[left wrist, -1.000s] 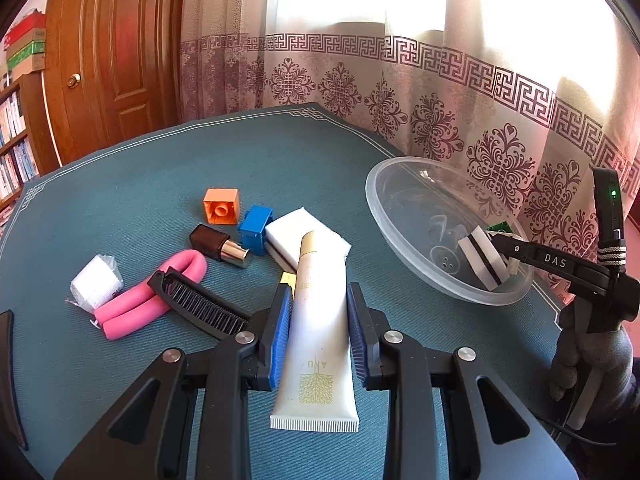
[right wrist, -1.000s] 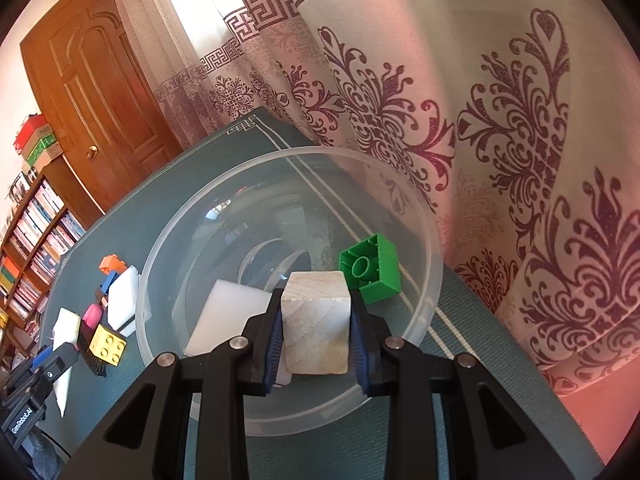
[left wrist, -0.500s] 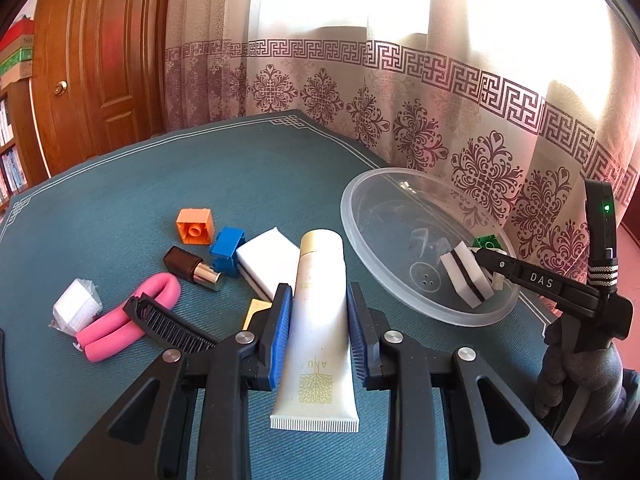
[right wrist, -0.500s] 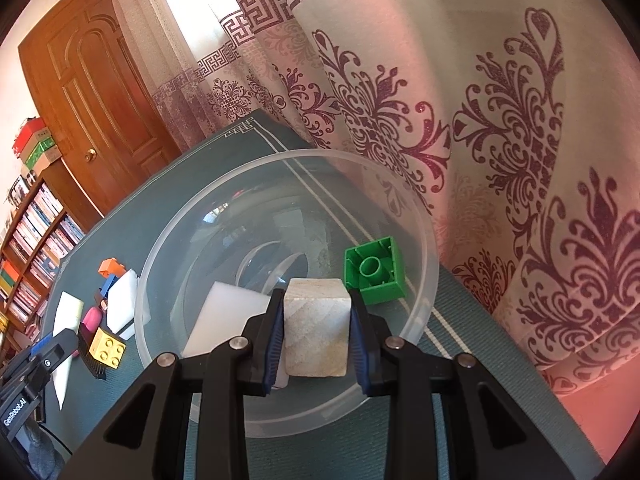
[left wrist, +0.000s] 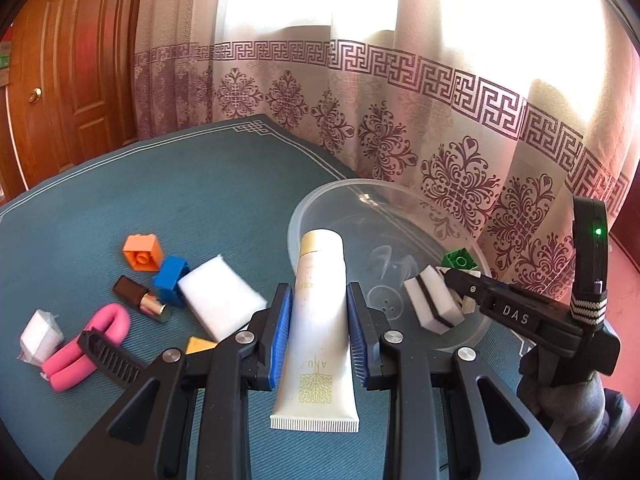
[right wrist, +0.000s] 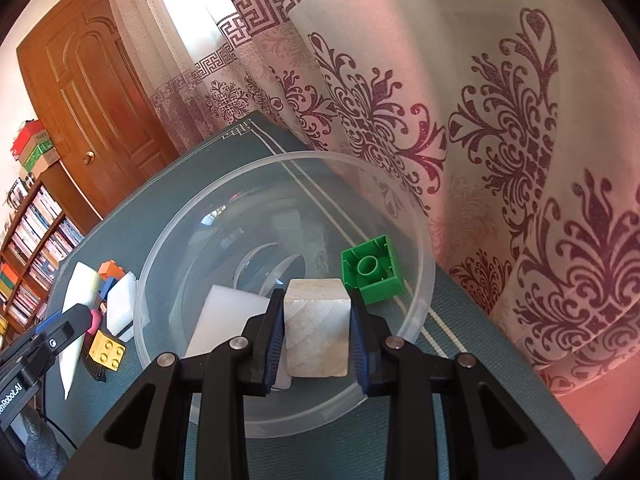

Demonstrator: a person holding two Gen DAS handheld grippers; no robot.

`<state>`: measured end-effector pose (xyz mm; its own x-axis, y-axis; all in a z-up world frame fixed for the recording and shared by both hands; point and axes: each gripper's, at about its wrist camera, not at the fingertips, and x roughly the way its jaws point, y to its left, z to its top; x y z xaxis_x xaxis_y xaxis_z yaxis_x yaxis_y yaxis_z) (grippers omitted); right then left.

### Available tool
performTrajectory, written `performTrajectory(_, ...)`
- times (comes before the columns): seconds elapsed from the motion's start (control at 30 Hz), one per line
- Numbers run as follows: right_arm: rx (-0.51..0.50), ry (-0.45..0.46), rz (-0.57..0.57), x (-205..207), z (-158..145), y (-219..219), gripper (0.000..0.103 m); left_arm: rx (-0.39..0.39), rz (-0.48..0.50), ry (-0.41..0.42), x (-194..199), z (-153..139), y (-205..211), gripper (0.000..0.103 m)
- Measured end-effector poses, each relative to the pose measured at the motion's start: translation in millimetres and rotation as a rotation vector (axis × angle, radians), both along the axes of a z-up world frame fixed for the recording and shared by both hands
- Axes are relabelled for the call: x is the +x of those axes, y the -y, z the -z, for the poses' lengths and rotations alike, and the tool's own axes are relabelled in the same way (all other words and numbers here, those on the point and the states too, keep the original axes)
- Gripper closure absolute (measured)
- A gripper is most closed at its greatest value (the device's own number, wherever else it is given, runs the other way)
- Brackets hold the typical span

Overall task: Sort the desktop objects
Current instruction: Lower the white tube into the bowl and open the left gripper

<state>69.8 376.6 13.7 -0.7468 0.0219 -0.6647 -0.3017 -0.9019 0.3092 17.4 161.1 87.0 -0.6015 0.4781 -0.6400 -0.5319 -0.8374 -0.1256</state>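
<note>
My left gripper (left wrist: 319, 314) is shut on a white cream tube (left wrist: 316, 320) and holds it above the table, cap toward the clear plastic bowl (left wrist: 320, 208). My right gripper (right wrist: 317, 326) is shut on a pale wooden cube (right wrist: 316, 334) and holds it over the bowl's (right wrist: 424, 248) near side. In the bowl lie a green brick (right wrist: 374, 269) and a white-and-black sponge (left wrist: 432, 304). The right gripper also shows at the bowl's right rim in the left wrist view (left wrist: 464, 280).
On the blue tablecloth (left wrist: 200, 200) left of the bowl lie an orange brick (left wrist: 143, 252), a blue brick (left wrist: 171, 279), a white sponge (left wrist: 220, 306), a lipstick (left wrist: 140, 300), a pink foam roll (left wrist: 90, 348), a black comb (left wrist: 110, 360), a yellow brick (right wrist: 107, 349) and a wrapped white cube (left wrist: 39, 334). Curtains hang behind.
My left gripper has carried the tube right, toward the bowl. My right gripper with the cube has sunk slightly lower over the bowl.
</note>
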Motion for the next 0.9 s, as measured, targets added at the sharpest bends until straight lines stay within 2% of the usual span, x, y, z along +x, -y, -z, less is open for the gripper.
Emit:
performTrajectory(0.3,0.000,-0.001,0.001,-0.1,0.5,-0.1,0.070,0.031,0.050,0.033,-12.6,3.5,-30.9,0.073)
performTrajectory(0.47,0.015,-0.001,0.003,0.1,1.6,3.1,0.070,0.058,0.021,0.066,-25.2,14.8,-38.8,0.073)
performTrajectory(0.57,0.017,-0.002,0.003,-0.4,2.8,4.8,0.069,0.051,0.008,0.045,-26.2,18.2,-39.8,0.073)
performTrajectory(0.63,0.020,-0.003,0.002,-0.4,2.8,5.7,0.069,0.065,0.012,0.030,-25.8,18.2,-38.7,0.066)
performTrajectory(0.7,0.021,-0.006,-0.001,1.0,2.3,6.9,0.068,0.086,0.014,0.024,-25.6,17.0,-36.6,0.048)
performTrajectory(0.77,0.017,-0.006,-0.007,1.6,2.4,8.0,0.067,0.105,0.015,0.006,-23.4,13.9,-34.8,0.045)
performTrajectory(0.9,0.018,-0.008,-0.009,3.0,2.0,9.9,0.063,0.108,0.024,-0.001,-19.9,10.9,-33.8,0.045)
